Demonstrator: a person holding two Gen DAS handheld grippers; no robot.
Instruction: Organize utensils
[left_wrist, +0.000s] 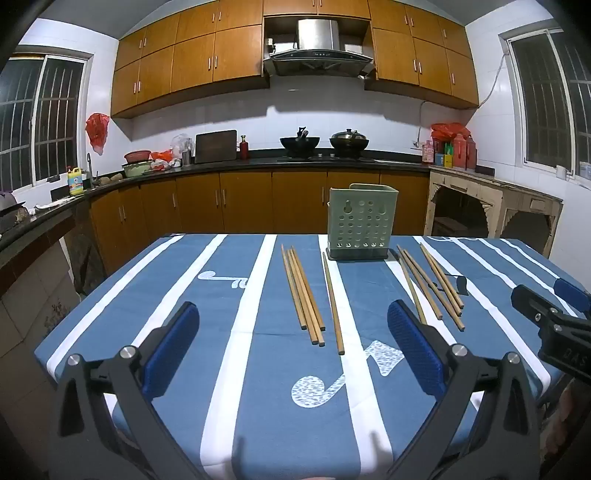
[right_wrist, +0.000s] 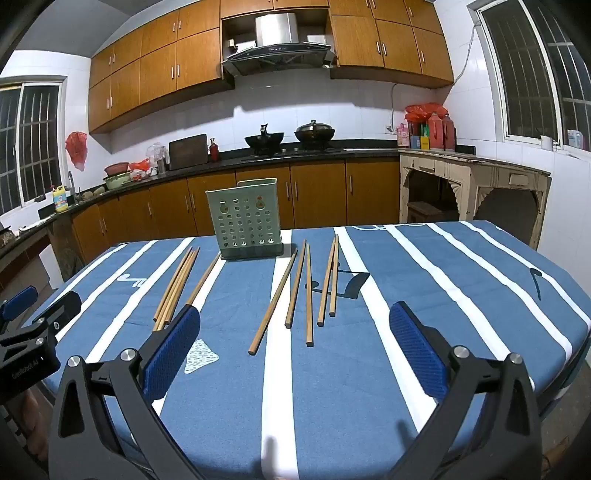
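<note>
Ten chopsticks (left_wrist: 334, 301) | flat, ahead of left hand-held gripper (left_wrist: 293, 347) | untouched

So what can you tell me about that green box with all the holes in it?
The green box is a pale green plastic holder standing upright on the far part of the table, on its blue striped cloth. Its front wall has rows of round holes and two keyhole-shaped slots near the top. It sits on a darker base. The top is open, and nothing sticks out of it. Chopsticks lie on either side, none touching it.
</note>
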